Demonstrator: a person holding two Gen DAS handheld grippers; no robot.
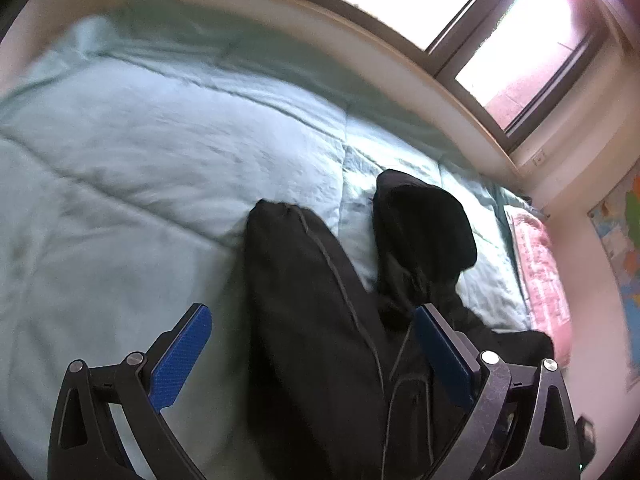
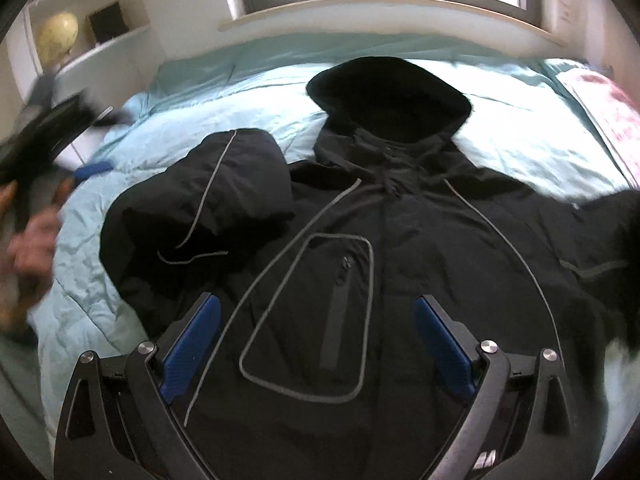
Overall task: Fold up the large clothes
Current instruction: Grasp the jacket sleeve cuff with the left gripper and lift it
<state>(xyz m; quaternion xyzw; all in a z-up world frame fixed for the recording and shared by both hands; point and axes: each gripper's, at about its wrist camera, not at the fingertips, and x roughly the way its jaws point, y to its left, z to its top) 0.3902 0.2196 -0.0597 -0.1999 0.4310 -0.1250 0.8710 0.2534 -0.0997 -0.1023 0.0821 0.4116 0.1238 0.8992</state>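
Note:
A black hooded jacket [image 2: 400, 232] with grey piping lies face up on the bed. Its hood [image 2: 388, 92] points toward the window. Its left sleeve [image 2: 216, 192] is folded in over the chest. In the left wrist view the sleeve [image 1: 304, 300] and the hood [image 1: 424, 228] show. My left gripper [image 1: 312, 332] is open above the sleeve, empty; it also shows blurred at the left of the right wrist view [image 2: 92, 170]. My right gripper [image 2: 318, 320] is open above the chest pocket [image 2: 316, 320], empty.
The bed has a pale teal quilt [image 1: 140, 160]. A pink pillow [image 2: 604, 108] lies at the right. A window sill [image 2: 380, 4] runs behind the bed. White shelves with a globe [image 2: 60, 36] stand at the back left. A map [image 1: 624, 260] hangs on the wall.

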